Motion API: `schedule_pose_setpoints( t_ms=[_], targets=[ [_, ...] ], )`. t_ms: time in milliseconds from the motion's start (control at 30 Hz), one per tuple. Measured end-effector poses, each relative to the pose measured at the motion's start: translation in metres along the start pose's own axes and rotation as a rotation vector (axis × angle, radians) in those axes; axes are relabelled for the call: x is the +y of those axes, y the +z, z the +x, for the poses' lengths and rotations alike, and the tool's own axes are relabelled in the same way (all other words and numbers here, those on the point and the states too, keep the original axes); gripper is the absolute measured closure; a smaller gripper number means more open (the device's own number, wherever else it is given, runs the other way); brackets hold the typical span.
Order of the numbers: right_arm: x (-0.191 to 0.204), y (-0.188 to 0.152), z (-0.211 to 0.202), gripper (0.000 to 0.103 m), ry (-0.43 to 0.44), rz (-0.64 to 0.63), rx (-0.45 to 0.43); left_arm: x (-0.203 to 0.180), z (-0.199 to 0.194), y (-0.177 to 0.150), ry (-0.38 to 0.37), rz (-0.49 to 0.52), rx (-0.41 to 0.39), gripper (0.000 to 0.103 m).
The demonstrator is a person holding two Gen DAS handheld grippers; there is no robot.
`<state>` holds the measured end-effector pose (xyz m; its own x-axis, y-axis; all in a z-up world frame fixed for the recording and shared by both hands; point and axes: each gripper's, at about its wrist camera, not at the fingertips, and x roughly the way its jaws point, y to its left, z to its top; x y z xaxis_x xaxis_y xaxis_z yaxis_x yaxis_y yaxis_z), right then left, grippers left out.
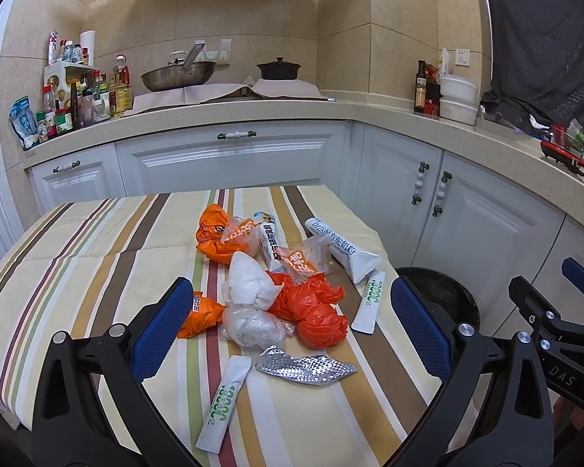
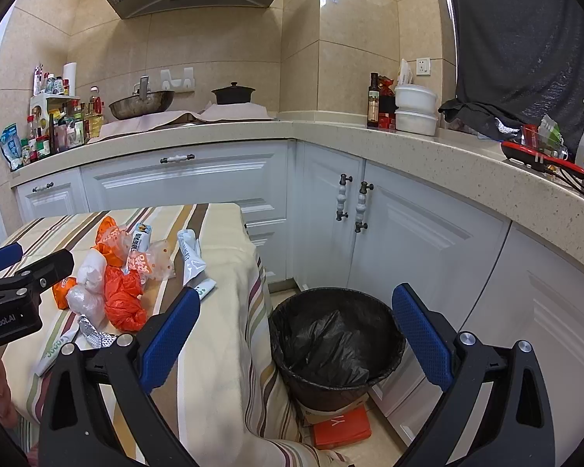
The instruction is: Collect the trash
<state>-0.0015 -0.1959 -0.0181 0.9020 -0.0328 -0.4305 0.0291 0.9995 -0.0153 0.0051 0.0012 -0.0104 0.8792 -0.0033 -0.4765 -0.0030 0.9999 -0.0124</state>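
I hold both grippers wide open and empty: the left gripper (image 1: 288, 319) hangs directly over the trash pile (image 1: 276, 284) on the striped table (image 1: 78, 257), while the right gripper (image 2: 296, 334) faces the bin (image 2: 335, 334) beside that table.

Crumpled wrappers (image 1: 276, 292) heaped beside bin (image 2: 336, 344)

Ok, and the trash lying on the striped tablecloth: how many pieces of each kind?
Orange plastic bags: 3
White or clear knotted bags: 2
Clear wrappers with orange print: 2
White pouches: 2
Slim green-printed sachets: 2
Silver foil wrapper: 1
Total: 12
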Motion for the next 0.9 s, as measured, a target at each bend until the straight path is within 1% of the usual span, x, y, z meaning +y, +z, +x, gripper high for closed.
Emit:
schedule_pose_setpoints(
  t_ms=[900],
  targets=[
    [-0.0004,-0.0012,0.0012,0.007,0.000,0.001,0.003,0.0004,0.0034,-0.0047,0.001,0.003,0.009,0.004]
  ],
)
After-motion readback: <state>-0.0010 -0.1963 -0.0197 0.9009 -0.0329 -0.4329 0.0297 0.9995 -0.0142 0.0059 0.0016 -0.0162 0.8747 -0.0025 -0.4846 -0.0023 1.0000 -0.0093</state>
